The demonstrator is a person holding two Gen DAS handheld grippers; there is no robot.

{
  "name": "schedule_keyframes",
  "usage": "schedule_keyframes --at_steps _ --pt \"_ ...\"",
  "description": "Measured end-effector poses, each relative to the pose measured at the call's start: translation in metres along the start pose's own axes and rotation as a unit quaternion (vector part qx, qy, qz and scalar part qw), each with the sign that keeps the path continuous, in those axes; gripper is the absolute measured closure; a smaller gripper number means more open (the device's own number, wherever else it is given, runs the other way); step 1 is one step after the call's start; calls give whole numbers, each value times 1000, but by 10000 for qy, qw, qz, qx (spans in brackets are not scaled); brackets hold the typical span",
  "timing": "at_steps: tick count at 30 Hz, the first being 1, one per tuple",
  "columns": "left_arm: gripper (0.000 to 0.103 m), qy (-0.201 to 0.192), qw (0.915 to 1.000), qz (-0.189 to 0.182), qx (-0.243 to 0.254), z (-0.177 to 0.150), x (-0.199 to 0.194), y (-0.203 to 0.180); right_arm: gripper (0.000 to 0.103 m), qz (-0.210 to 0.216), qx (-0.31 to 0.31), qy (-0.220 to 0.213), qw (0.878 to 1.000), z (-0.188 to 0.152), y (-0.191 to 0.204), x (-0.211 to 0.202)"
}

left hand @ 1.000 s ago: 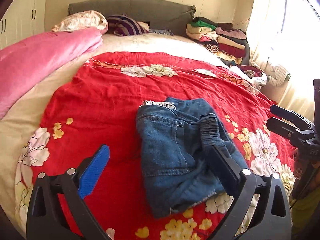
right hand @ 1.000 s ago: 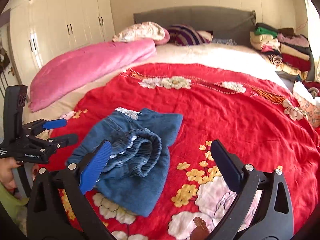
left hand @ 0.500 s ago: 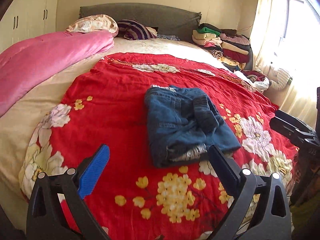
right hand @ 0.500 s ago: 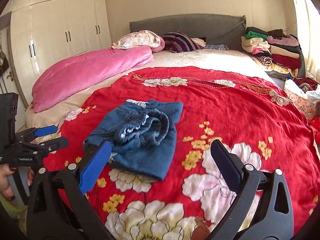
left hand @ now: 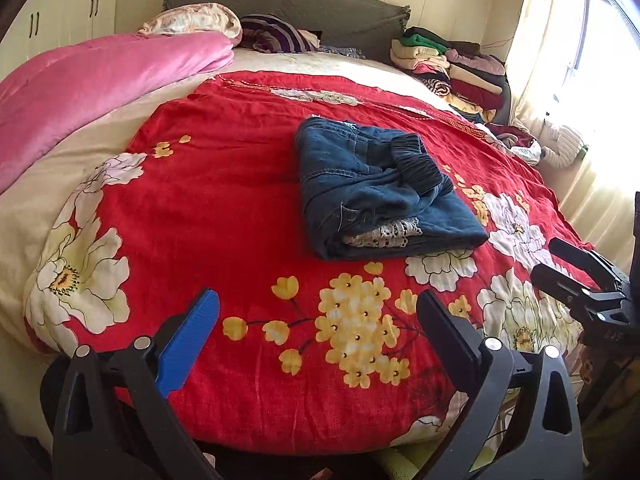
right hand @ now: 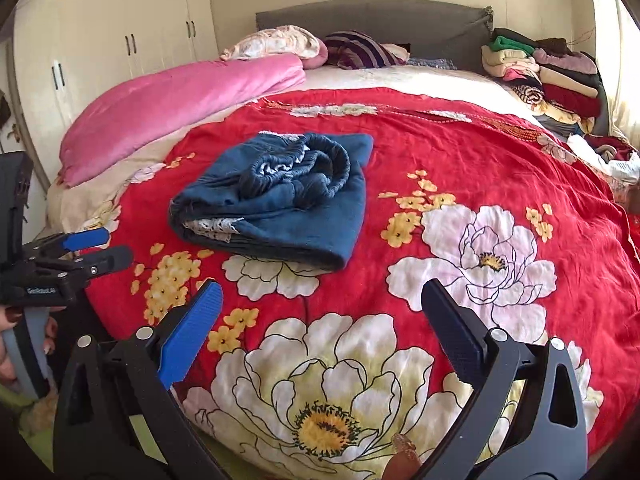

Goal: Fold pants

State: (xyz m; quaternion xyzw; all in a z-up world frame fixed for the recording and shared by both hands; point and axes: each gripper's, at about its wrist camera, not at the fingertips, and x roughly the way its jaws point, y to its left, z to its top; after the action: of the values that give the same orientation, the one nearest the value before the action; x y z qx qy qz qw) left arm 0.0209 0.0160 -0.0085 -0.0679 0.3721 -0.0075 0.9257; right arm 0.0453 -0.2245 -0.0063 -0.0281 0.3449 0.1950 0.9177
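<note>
The blue denim pants (left hand: 372,192) lie folded in a compact bundle on the red floral bedspread (left hand: 240,208), elastic waistband on top and white lace showing at the near edge. They also show in the right wrist view (right hand: 280,204). My left gripper (left hand: 318,316) is open and empty, held back at the foot of the bed, well short of the pants. My right gripper (right hand: 322,308) is open and empty, also back from the pants, which lie ahead and to its left. Each gripper shows in the other's view: the right one (left hand: 560,260), the left one (right hand: 102,246).
A pink duvet (left hand: 100,80) lies along the left side of the bed. Pillows (left hand: 192,24) rest at the grey headboard (right hand: 372,16). A stack of folded clothes (left hand: 452,68) sits at the far right. White wardrobes (right hand: 120,36) stand to the left; a curtained window (left hand: 580,60) is right.
Both grippers have pulled back from the pants toward the foot of the bed. The pants stay folded on the bedspread and look farther away in both views.
</note>
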Motion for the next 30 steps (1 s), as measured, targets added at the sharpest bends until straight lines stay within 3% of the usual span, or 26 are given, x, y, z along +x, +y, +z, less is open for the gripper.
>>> schedule_keyframes --at_steps 30 --pt "4 13 9999 100 28 -2 0 -6 9 75 136 0 9999 4 -4 -1"
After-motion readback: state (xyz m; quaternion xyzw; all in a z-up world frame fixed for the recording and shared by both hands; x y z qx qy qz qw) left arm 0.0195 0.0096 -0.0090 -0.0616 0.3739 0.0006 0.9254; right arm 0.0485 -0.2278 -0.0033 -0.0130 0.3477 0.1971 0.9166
